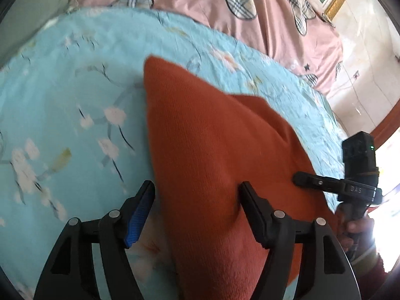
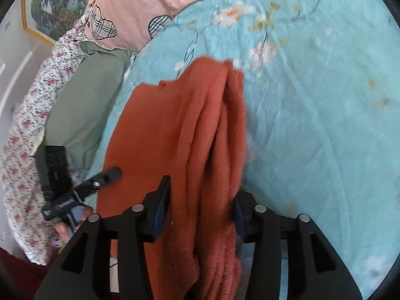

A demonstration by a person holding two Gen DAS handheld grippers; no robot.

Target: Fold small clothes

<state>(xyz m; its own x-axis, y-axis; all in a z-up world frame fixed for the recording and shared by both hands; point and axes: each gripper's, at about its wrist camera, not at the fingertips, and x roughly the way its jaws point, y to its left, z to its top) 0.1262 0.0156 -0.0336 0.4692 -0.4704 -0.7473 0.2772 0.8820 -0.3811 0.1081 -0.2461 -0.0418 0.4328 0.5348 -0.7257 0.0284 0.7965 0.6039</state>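
A rust-orange knit garment (image 1: 212, 155) lies on a light blue floral bedsheet (image 1: 75, 87). My left gripper (image 1: 196, 192) is open, its jaws wide apart over the garment's left edge, the cloth passing between them. In the right wrist view the garment (image 2: 175, 137) is bunched into long folds. My right gripper (image 2: 201, 195) is open with the thick fold lying between its jaws. The right gripper also shows in the left wrist view (image 1: 315, 181), resting on the cloth's right edge. The left gripper shows in the right wrist view (image 2: 105, 177).
A pink quilt with plaid hearts (image 1: 250, 12) lies at the back of the bed. A green pillow (image 2: 87, 105) and a floral cloth (image 2: 27, 125) lie beside the garment. A framed picture (image 2: 50, 7) hangs on the wall.
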